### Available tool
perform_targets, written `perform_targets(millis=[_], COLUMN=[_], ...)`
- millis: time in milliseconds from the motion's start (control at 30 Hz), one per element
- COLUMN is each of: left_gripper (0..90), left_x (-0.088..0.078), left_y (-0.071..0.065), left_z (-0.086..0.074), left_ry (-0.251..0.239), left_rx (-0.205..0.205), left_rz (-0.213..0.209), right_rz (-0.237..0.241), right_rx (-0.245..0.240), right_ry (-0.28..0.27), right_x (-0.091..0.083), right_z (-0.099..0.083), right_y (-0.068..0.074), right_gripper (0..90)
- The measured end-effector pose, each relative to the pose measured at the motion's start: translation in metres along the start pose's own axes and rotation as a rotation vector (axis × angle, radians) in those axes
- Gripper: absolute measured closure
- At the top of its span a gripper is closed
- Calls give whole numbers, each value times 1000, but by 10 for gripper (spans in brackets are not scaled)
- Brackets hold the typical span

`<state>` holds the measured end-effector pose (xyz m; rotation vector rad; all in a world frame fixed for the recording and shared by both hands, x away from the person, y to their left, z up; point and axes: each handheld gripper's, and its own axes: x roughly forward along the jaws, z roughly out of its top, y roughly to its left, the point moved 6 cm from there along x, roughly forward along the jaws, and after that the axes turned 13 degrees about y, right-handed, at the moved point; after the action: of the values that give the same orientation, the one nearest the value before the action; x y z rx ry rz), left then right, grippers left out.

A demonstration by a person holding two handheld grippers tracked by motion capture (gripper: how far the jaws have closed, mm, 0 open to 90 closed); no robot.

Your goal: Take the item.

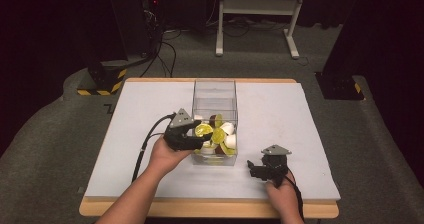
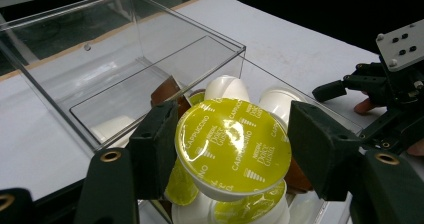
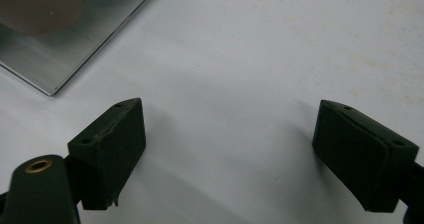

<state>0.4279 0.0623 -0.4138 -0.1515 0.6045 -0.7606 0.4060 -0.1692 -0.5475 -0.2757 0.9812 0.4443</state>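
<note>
Jaws of left gripper (image 2: 230,154) clamping yellow-lidded capsule (image 2: 232,146) by its rim, lid tilted toward camera, right gripper (image 3: 230,154) jaws apart

Grey carpet floor (image 1: 60,134), dark room, white frame stand (image 1: 260,14), black cables (image 1: 165,54) behind
</note>
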Motion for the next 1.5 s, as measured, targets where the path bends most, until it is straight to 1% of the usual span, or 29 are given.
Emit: perform_targets(millis=[100, 133, 367, 400, 433, 467, 567, 767, 800, 867, 933, 967, 1000, 1100, 1167, 1200, 1300, 1333, 1400, 1500], left_gripper=[384, 384, 385, 385, 385, 385, 385, 385, 385, 385, 385, 385, 385, 385, 385, 385, 385, 385, 385, 385], left_x=[-2, -4, -8, -10, -11, -12, -14, -19, -21, -23, -24, -25, -27, -29, -31, -33, -34, -36, -39, -41], left_y=[2, 3, 7, 8, 8, 9, 10, 16, 19, 20, 21, 22, 24, 26, 29, 30, 32, 34, 38, 41], left_z=[1, 1, 2, 2, 2, 3, 3, 4, 4, 4, 3, 3, 3, 2, 2, 2, 1, 0, -1, -3], left_ry=[-2, -7, -11, -6, -12, -11, -16, -21, -21, -28, -28, -31, -30, -31, -36, -29, -30, -24, -35, -30], left_rx=[-3, -11, -12, -5, -13, -7, -10, -11, -9, -17, -14, -20, -20, -22, -30, -20, -23, -15, -32, -31], left_rz=[3, 7, 18, 21, 22, 25, 29, 40, 48, 47, 51, 52, 55, 57, 67, 69, 76, 81, 88, 92], right_rz=[0, 0, -2, -2, -1, -1, -1, -2, 0, 0, 0, 1, 1, 1, 1, 1, 1, 1, 2, 2], right_rx=[0, 1, -2, -2, -1, -1, -1, -1, 1, 1, 1, 2, 1, 2, 2, 2, 1, 1, 1, 1], right_ry=[0, 0, -2, -2, -1, -1, -1, -1, 0, 0, 0, 1, 0, 0, 1, 1, 0, 0, 0, 0], right_x=[0, 0, 0, 0, 0, 0, 0, 0, 0, 0, 0, 0, 0, 0, 0, 0, 0, 0, 0, 0], right_z=[0, 0, 0, 0, 0, 0, 0, 0, 0, 0, 0, 0, 0, 0, 0, 0, 0, 0, 0, 0], right_y=[0, 0, 0, 0, 0, 0, 0, 0, 0, 0, 0, 0, 0, 0, 0, 0, 0, 0, 0, 0], right_gripper=[137, 137, 137, 137, 137, 137, 137, 137, 137, 137, 137, 137, 137, 137, 136, 136, 136, 136, 136, 136])
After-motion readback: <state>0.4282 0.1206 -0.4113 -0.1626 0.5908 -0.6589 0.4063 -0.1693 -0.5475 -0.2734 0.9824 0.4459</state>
